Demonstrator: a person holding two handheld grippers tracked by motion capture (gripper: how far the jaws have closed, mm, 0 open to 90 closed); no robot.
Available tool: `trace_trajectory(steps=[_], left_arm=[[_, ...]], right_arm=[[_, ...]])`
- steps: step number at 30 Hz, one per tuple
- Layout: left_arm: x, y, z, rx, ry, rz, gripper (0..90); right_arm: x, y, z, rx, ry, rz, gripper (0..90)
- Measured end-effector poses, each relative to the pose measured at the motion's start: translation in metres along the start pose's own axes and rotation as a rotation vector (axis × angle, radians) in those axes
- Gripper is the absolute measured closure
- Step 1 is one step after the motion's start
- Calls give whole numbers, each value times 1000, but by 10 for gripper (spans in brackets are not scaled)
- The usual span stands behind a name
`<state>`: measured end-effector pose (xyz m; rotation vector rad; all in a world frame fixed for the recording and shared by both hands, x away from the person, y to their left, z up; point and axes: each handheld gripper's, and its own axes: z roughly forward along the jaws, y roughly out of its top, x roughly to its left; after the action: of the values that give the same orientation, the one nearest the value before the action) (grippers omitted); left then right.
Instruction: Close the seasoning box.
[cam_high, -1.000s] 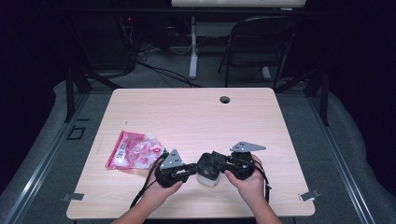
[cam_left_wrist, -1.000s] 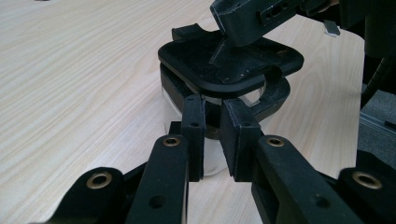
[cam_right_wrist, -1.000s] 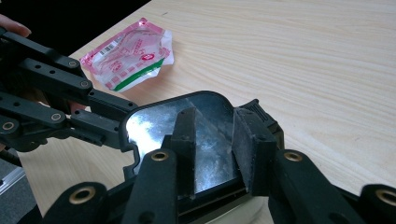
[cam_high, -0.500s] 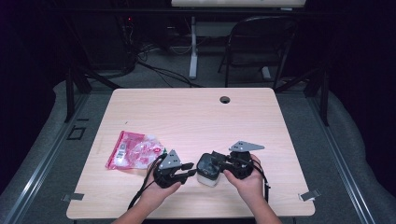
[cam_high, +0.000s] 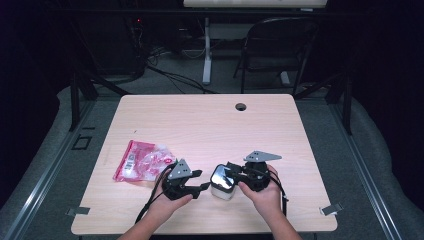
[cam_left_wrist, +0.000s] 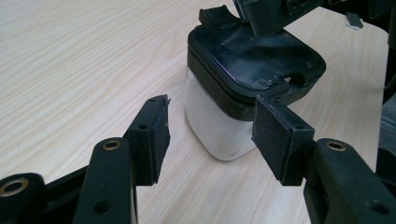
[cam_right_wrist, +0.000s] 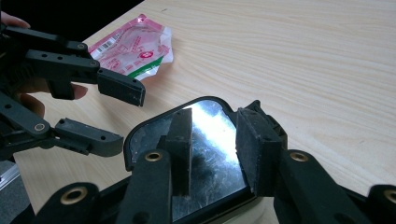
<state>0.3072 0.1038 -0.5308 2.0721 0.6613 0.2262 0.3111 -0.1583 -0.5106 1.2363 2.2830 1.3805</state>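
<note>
While resting on table (cam_high: 210, 120) at lower centre of high view: white container (cam_high: 223, 184) with black lid (cam_left_wrist: 254, 56). Left gripper (cam_high: 199, 181): jaws spread, just been opening, off container's near side, nothing pinched. Right gripper (cam_high: 231, 171): jaws partly spread over lid, grip on it impossible to tell. Pink packet (cam_high: 142, 161) lower left.

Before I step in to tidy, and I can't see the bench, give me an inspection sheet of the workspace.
Surface: wooden table, grommet hole near far edge.
Job's things: container upright near front edge, black lid on.
Clutter: red pouch lying left of it.
Grippers: left gripper open, jaws just opened, container ahead untouched; right gripper over lid, jaws just widened, nothing between.
Cables: black cable trails off front edge.
Surroundings: folding chair, floor cables beyond table.
</note>
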Motion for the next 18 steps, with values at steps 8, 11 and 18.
trace_trajectory(steps=[8,11,18], left_arm=[[5,1,-5,-18,21,-18,453],[7,1,-7,-26,29,-23,453],[13,2,-13,-38,55,-42,454]], right_arm=[[0,0,0,-1,2,0,660],[1,1,-1,-13,6,4,657],[3,5,-7,-33,7,-5,640]])
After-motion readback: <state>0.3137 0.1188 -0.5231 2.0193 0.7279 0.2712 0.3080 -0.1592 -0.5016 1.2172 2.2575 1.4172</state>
